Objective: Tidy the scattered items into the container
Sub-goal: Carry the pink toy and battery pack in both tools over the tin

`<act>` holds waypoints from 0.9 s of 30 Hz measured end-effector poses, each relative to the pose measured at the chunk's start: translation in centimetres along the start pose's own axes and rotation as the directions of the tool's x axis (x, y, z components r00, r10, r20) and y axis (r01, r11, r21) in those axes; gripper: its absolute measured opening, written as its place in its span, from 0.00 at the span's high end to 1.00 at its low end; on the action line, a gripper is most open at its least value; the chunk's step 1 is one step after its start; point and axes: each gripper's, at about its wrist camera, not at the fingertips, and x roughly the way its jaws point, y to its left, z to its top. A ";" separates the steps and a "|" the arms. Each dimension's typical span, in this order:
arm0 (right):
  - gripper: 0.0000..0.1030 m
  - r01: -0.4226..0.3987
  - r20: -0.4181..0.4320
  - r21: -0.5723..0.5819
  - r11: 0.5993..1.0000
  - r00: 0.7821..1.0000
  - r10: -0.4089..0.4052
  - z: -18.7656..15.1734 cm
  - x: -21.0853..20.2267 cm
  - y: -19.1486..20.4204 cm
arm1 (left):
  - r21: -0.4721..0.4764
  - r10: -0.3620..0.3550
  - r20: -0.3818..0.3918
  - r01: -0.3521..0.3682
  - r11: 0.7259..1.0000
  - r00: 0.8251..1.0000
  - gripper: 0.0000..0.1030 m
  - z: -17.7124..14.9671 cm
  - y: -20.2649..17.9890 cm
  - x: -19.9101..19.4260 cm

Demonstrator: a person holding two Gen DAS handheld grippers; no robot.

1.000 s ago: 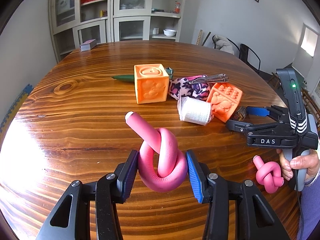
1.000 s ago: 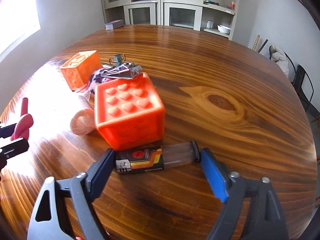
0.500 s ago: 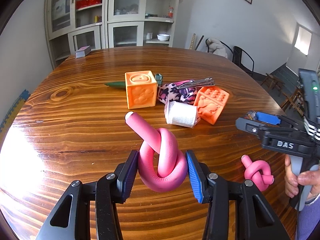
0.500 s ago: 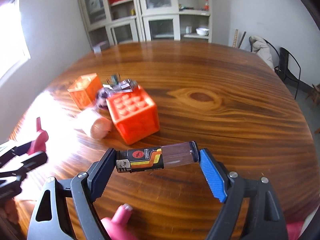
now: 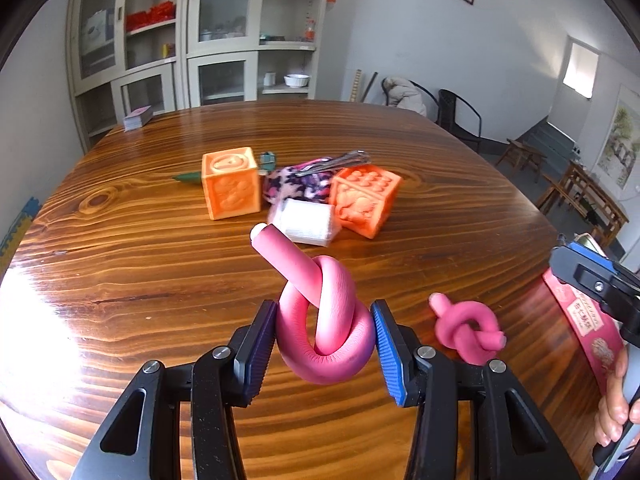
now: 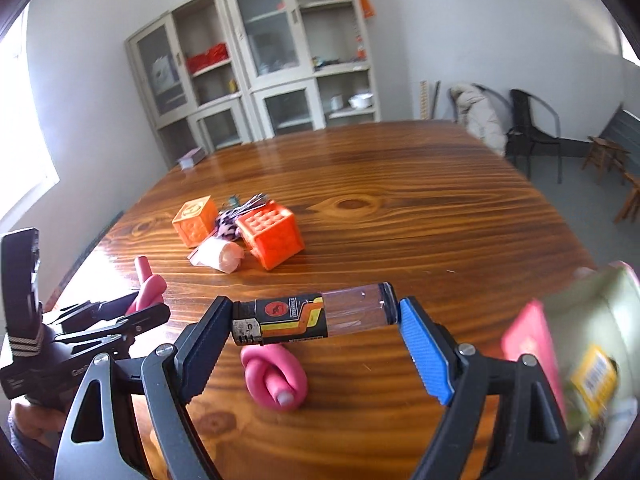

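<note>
Wooden table [image 5: 160,280] in a room w/ glass cabinets. Left gripper [image 5: 325,344] is clamped on a knotted pink foam tube [image 5: 324,320]; right gripper [image 6: 312,326] pinches a lighter [image 6: 312,318] end to end, jaws wide. Container [image 6: 592,340], blurred, sits at far right w/ some contents. Left on the table: 2nd pink knot [image 5: 468,332], two orange cubes [image 5: 230,182], white roll [image 5: 306,222], patterned cloth etc. Task looks early to midway.

Grey glass-door cabinets [image 5: 208,40] line white walls [image 5: 420,40] behind a glossy wooden table [image 5: 140,280]; black chair [image 6: 532,132] right.
</note>
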 end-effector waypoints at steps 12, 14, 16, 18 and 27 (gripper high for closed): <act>0.16 0.259 0.048 0.127 0.958 0.963 -0.267 -4.3 -10.7 -8.8 | 0.078 -0.119 -0.002 0.118 0.990 0.993 0.52 -0.5 -6.9 -1.3; 0.16 0.299 0.042 0.142 0.944 0.951 -0.307 -5.1 -11.7 -10.1 | 0.096 -0.136 -0.004 0.136 0.986 0.991 0.52 -0.5 -8.3 -1.5; 0.16 0.335 0.039 0.163 0.928 0.938 -0.345 -5.7 -12.4 -11.5 | 0.118 -0.155 -0.007 0.155 0.981 0.988 0.52 -0.5 -9.9 -1.7; 0.16 0.365 0.039 0.182 0.913 0.925 -0.378 -6.2 -12.9 -12.5 | 0.143 -0.171 -0.012 0.171 0.975 0.985 0.52 -0.4 -11.6 -1.8; 0.16 0.427 0.017 0.195 0.883 0.899 -0.438 -7.4 -14.0 -15.6 | 0.219 -0.220 -0.049 0.225 0.949 0.974 0.52 -0.2 -17.5 -1.5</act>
